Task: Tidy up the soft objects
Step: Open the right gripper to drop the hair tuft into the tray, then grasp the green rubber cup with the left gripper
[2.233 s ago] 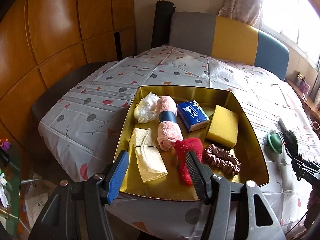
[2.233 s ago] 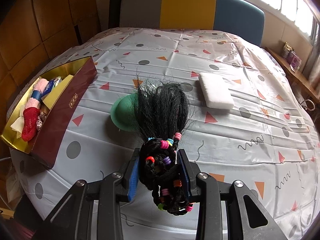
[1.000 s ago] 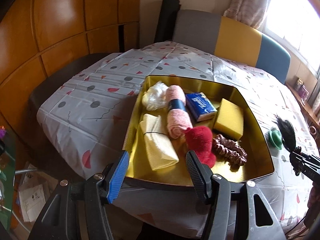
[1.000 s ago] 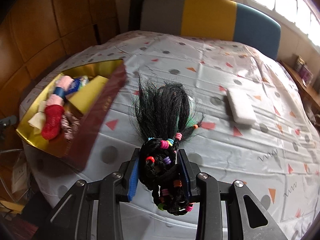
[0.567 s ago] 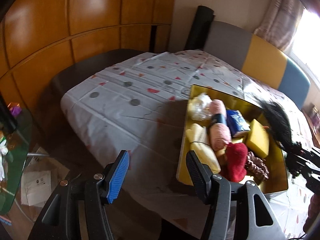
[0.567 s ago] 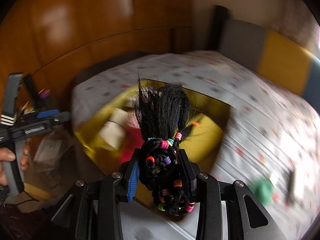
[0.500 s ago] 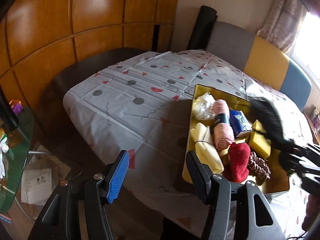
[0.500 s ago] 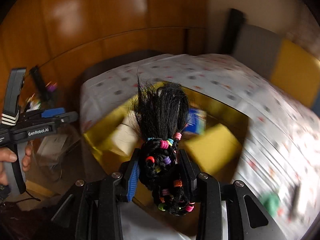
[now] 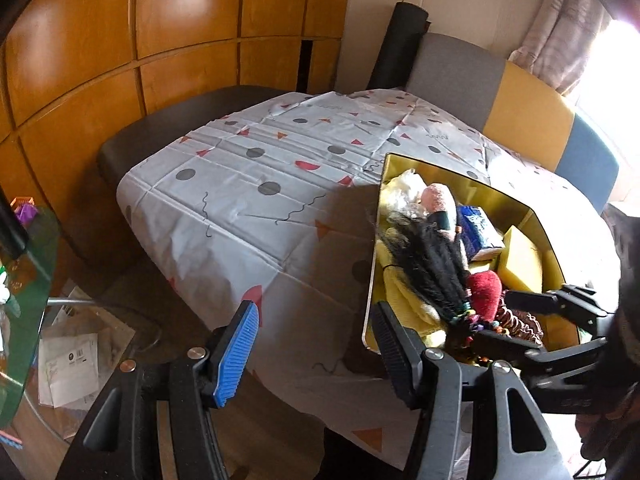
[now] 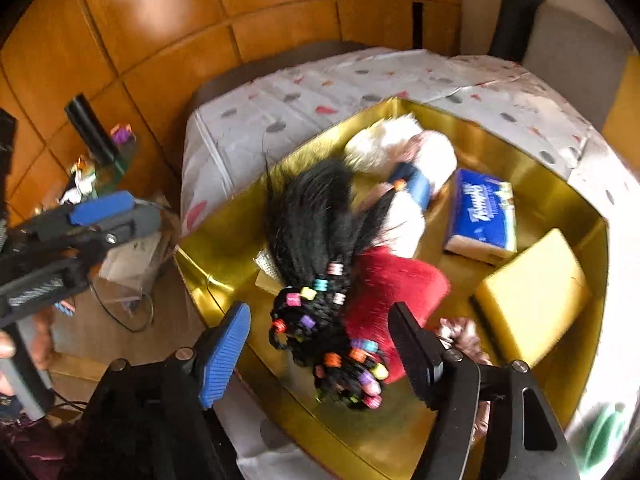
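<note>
The black hair bundle (image 10: 316, 248) with coloured beads lies in the gold box (image 10: 560, 196), lower centre of the right wrist view, across the red sock (image 10: 400, 284) and pink towel roll (image 10: 420, 176). The right hand-held gripper (image 10: 320, 352) has its jaws spread apart around the beaded end, gripping nothing. The left hand-held gripper (image 9: 316, 344) is also open and empty, low in its frame. A tissue pack (image 10: 482, 210) and yellow sponge (image 10: 532, 296) already sit inside, so the sorting looks nearly done; a green thing (image 10: 604, 428) at lower right is still outside.
</note>
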Tool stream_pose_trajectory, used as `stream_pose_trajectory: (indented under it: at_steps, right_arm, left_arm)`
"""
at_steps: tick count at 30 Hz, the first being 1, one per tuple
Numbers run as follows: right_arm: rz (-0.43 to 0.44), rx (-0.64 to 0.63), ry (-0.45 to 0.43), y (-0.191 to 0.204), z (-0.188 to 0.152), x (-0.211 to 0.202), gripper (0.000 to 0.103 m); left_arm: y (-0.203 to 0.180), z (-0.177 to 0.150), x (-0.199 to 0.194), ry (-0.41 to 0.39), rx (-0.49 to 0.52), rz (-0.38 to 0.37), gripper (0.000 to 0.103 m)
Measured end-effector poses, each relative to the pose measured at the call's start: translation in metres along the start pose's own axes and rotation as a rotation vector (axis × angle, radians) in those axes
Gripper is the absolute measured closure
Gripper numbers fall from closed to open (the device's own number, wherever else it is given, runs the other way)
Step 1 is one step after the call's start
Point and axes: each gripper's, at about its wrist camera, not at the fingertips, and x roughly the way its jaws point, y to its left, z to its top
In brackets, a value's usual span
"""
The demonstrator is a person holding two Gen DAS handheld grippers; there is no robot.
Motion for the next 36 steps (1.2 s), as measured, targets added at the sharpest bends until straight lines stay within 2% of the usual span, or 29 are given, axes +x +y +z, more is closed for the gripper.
stream_pose_trajectory:
  at_steps: [5, 14, 24, 36]
  right_arm:
    - [-0.031, 0.054, -0.064, -0.012, -0.011, -0.027, 0.031]
    - [-0.171, 0.16, -0.151, -0.046, -0.045, -0.077, 0.03]
    - [-0.279, 0.261, -0.209, -0.088, -0.082, -0.124, 0.023]
    - [-0.467, 0.457, -0.25, -0.17, -0.142, -0.185, 0.019]
  left_arm:
    - [-0.009, 0.001, -0.006, -0.014, 0.028, -0.007, 0.043]
    - [-0.037, 0.003, -0.022, -0.048, 0.108, -0.036, 0.043]
    - [-0.089, -0.002, -0.032, -0.049, 0.248, -0.093, 0.043]
    - [-0.16, -0.008, -0.034, -0.033, 0.416, -0.167, 0.043]
